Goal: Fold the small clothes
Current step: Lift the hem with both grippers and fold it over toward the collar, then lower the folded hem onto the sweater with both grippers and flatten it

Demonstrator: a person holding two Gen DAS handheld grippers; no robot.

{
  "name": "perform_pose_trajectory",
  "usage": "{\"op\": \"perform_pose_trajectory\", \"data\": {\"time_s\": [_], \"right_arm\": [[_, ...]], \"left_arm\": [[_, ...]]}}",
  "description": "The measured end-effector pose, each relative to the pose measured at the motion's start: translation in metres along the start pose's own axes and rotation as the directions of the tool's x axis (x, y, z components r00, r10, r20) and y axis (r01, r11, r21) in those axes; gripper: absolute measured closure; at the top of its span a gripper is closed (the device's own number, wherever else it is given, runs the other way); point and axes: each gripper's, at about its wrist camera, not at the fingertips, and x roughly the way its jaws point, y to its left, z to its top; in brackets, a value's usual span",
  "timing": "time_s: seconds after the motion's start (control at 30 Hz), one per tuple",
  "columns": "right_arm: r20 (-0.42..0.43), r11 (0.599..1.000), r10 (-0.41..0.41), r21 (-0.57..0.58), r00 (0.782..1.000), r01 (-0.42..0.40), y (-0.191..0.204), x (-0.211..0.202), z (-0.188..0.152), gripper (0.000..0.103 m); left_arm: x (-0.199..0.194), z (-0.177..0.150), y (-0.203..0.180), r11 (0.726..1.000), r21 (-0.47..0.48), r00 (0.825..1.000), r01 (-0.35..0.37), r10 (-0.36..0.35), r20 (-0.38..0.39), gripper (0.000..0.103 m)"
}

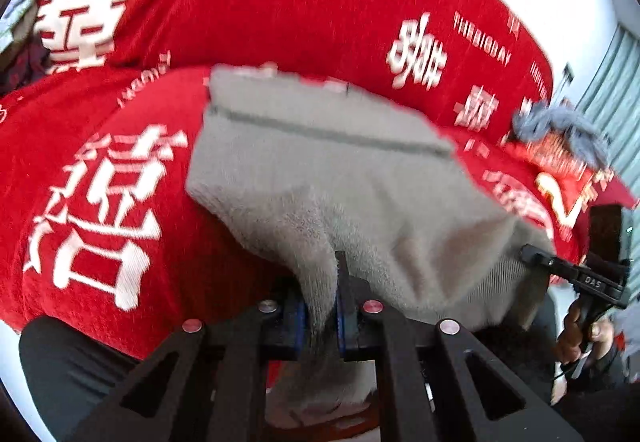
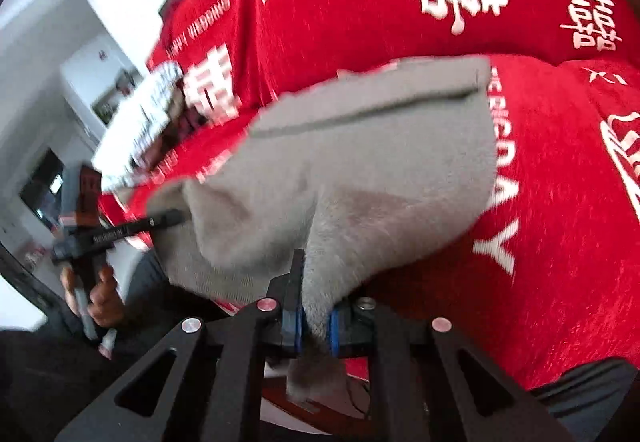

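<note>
Grey fleecy cloth with a dark stitched hem line [image 1: 320, 169] hangs pinched at its near edge by both claws, its far hem draped toward the red printed bedspread [image 1: 100, 201]. Your left gripper [image 1: 320, 306] and right gripper [image 2: 316, 322] are each clamped on fabric. Keep them level and apart so the edge stays taut, then carry it squarely onto the far hem.
</note>
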Motion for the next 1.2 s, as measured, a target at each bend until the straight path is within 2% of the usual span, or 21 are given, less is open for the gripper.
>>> {"op": "perform_pose_trajectory", "data": {"time_s": [0.17,0.27,0.4,0.63,0.97,1.2], "right_arm": [[0.128,0.995,0.048,0.078,0.991,-0.059,-0.009,-0.022,0.038,0.093],[0.205,0.985,0.062,0.147,0.977,-0.093,-0.018,-0.024,0.06,0.093],[0.237,0.968,0.03,0.234,0.971,-0.087,-0.033,-0.012,0.083,0.093],[0.183,0.965,-0.062,0.262,0.981,0.012,-0.052,0.028,0.115,0.093],[0.084,0.959,-0.145,0.257,0.986,0.119,-0.072,0.059,0.143,0.093],[0.054,0.955,-0.168,0.257,0.984,0.149,-0.08,0.076,0.165,0.093]], "left_arm": [[-0.009,0.033,0.008,0.995,-0.087,0.993,0.053,-0.044,0.106,0.091],[0.0,0.052,0.02,0.987,-0.148,0.992,0.054,-0.036,0.122,0.091],[0.018,0.078,0.038,0.973,-0.229,0.991,0.035,-0.004,0.136,0.091],[0.062,0.109,0.042,0.977,-0.204,0.994,-0.058,0.076,0.079,0.091],[0.096,0.143,0.044,0.98,-0.181,0.995,-0.087,0.094,0.03,0.091],[0.122,0.168,0.047,0.979,-0.172,0.994,-0.107,0.108,-0.004,0.091]]}}
